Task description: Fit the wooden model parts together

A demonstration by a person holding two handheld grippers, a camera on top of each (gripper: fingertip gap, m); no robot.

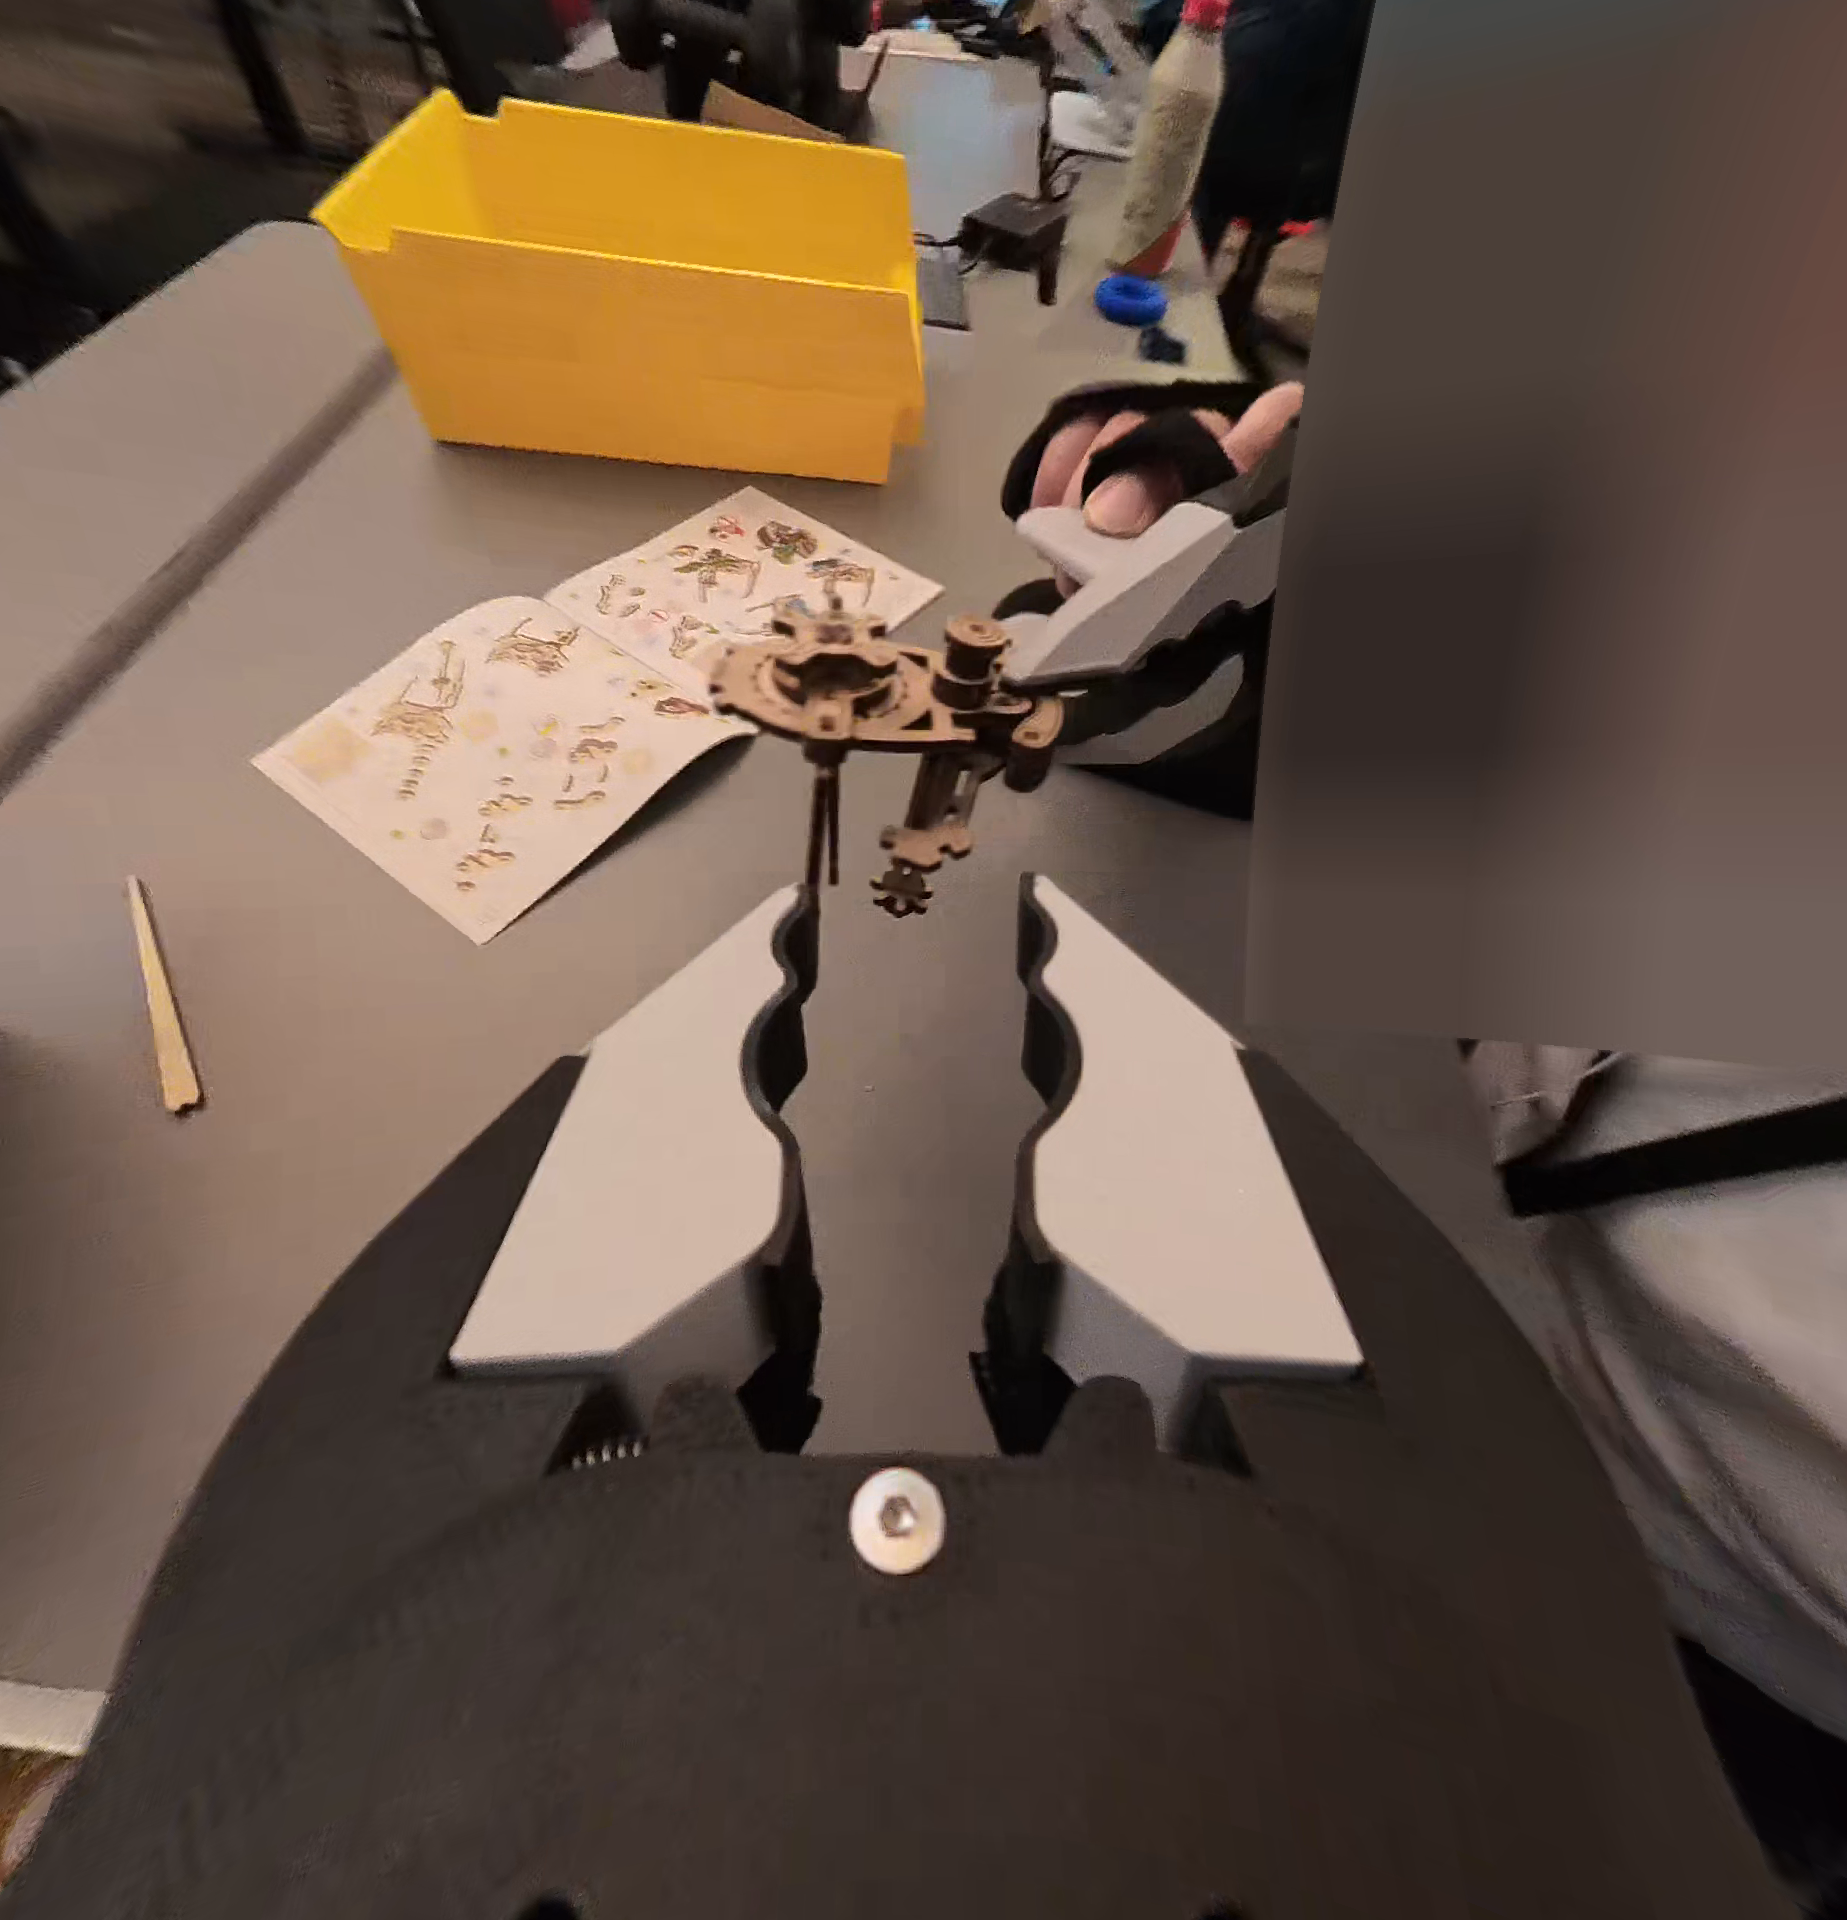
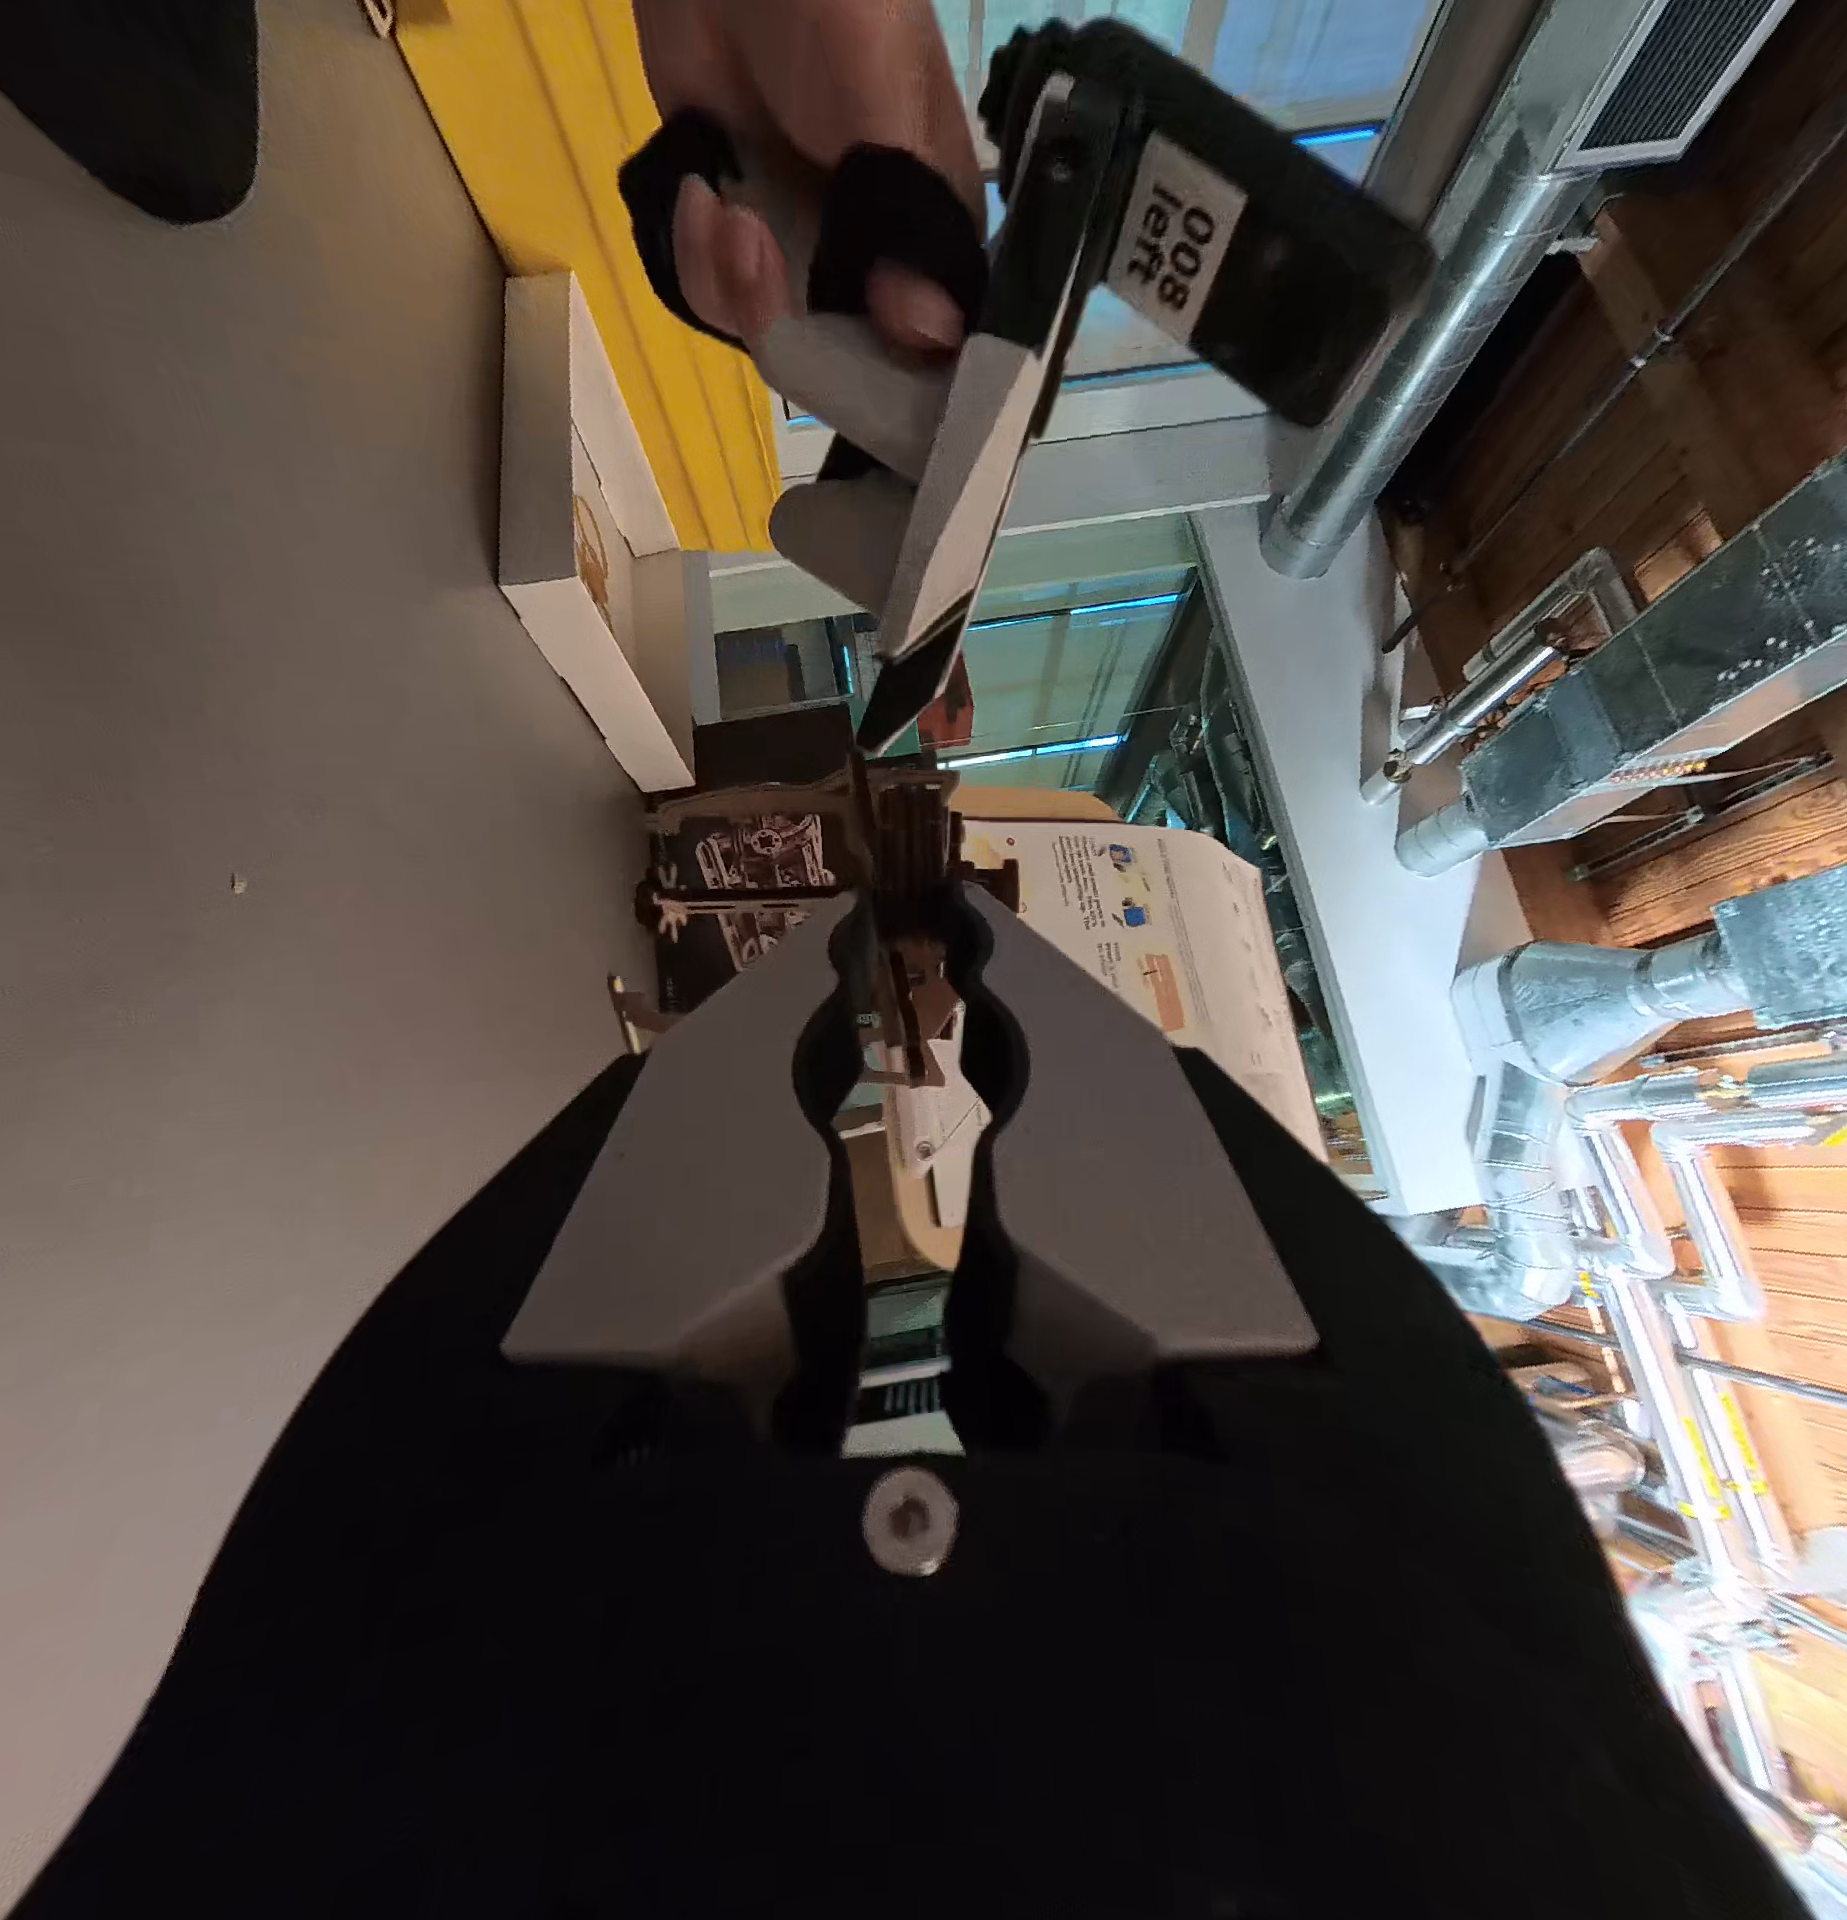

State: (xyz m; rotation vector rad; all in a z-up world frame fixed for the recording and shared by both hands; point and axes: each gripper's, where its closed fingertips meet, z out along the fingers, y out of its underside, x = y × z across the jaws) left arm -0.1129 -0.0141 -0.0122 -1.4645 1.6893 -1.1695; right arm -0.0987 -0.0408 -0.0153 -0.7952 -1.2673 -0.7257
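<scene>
Mid-frame, wooden model (image 1: 877, 696) largely assembled, pinched by right gripper (image 2: 914, 935); left gripper (image 1: 914, 904) spread, empty. Loose stick (image 1: 163, 997) lower left, apparently unfitted.

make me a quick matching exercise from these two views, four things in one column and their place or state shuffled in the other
Things:
1. wooden model
2. left tongs
3. yellow bin
4. wooden stick

Places or states:
A. lying flat on the grey table, left of the instruction booklet
B. held in the air by the right tongs
C. open, holding nothing, just below the model
D. standing on the table beyond the booklet

Pairs: 1-B, 2-C, 3-D, 4-A
</scene>
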